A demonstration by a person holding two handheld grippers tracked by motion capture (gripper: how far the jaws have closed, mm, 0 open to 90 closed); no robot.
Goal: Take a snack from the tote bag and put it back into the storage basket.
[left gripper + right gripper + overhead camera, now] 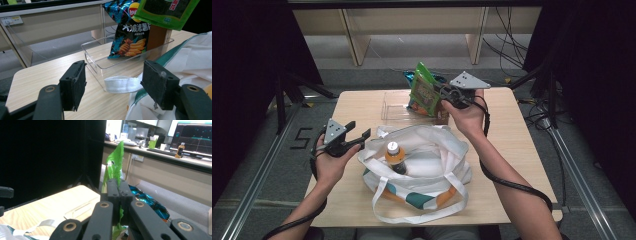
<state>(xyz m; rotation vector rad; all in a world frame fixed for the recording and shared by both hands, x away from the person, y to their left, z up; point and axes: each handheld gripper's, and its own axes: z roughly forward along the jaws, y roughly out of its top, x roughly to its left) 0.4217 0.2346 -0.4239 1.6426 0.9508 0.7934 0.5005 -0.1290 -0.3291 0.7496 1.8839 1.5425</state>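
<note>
Over our tote bag (pixel 422 165), our right hand-held gripper (pixel 443 93) pinches the green packet (pixel 424 89) for lowering in, while our left hand-held gripper (pixel 360 134) waits spread.

Green packet (pixel 167 12): I see only its lower part in the left gripper view; the top edge of the frame cuts it off.
Chip bag (pixel 147 203): mostly hidden behind my right gripper (pixel 116 187) in its own view.
Bottle (pixel 395 157): its body is sunk in the tote bag (pixel 422 170), so I can't read the label.
Brown box (pixel 158 37): top hidden behind the green packet.
Green packet's print (pixel 424 92): too small to read from the high view.
</note>
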